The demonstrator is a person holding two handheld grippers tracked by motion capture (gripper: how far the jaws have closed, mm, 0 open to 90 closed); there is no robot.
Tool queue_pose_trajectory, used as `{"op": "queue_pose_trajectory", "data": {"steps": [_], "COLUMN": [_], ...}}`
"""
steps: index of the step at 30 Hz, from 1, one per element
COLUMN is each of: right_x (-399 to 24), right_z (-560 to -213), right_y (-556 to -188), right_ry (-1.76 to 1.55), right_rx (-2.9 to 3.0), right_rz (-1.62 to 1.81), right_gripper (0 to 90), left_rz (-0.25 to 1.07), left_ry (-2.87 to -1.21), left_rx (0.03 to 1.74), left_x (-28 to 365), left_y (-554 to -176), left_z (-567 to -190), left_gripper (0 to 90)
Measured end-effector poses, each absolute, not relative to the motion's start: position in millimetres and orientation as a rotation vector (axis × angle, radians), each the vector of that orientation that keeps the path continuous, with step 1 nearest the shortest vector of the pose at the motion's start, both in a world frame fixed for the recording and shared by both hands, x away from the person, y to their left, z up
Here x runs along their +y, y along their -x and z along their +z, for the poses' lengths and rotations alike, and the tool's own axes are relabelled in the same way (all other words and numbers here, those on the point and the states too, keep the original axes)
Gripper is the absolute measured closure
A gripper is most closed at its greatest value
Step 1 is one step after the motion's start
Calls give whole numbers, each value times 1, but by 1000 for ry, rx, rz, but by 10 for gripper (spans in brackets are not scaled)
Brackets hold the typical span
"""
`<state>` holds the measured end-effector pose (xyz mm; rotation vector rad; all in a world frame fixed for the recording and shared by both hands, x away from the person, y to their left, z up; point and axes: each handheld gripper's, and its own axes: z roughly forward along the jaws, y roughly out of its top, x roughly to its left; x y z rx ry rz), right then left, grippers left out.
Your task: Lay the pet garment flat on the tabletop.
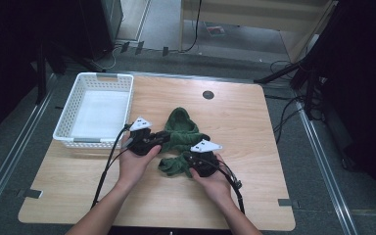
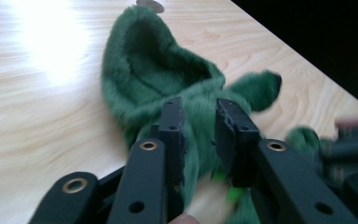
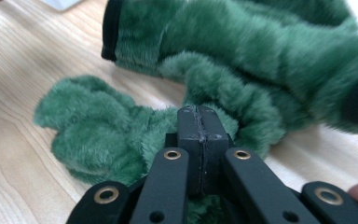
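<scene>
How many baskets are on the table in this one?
1. The white basket sits at the table's far left, left of the green furry garment. Nothing seems big enough to hide another.

Wooden table [image 1: 254,147], light grain, rounded corners, with a dark round grommet [image 1: 208,95] near its far edge. On it lie a white basket [image 1: 68,125] at the far left and a crumpled green garment [image 1: 181,134] at centre.
</scene>
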<state>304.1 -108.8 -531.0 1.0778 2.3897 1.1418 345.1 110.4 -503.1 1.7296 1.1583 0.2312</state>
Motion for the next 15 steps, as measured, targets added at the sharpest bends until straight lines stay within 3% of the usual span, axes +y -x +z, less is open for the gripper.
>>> {"op": "queue_pose_trajectory", "data": {"steps": [3, 4, 6, 9, 15], "right_x": [-108, -109, -111, -112, -116], "right_z": [-535, -539, -543, -545, -543], "right_y": [-303, -302, -302, -300, -292], "right_ry": [-1083, -1089, -1090, -1100, -1057], "right_rx": [2411, 2432, 2425, 2425, 2521], "right_rz": [1135, 1128, 1139, 1146, 1143], "right_gripper": [849, 845, 844, 850, 866], "left_rz": [213, 149, 124, 138, 175], "left_ry": [-1723, -1755, -1821, -1911, -2005], "left_rx": [1192, 1204, 1188, 1184, 1222], "left_x": [106, 99, 89, 74, 64], "left_y": [-358, -370, -375, -379, -391], "left_z": [-505, -509, -513, -522, -538], "left_gripper": [795, 797, 758, 708, 746]}}
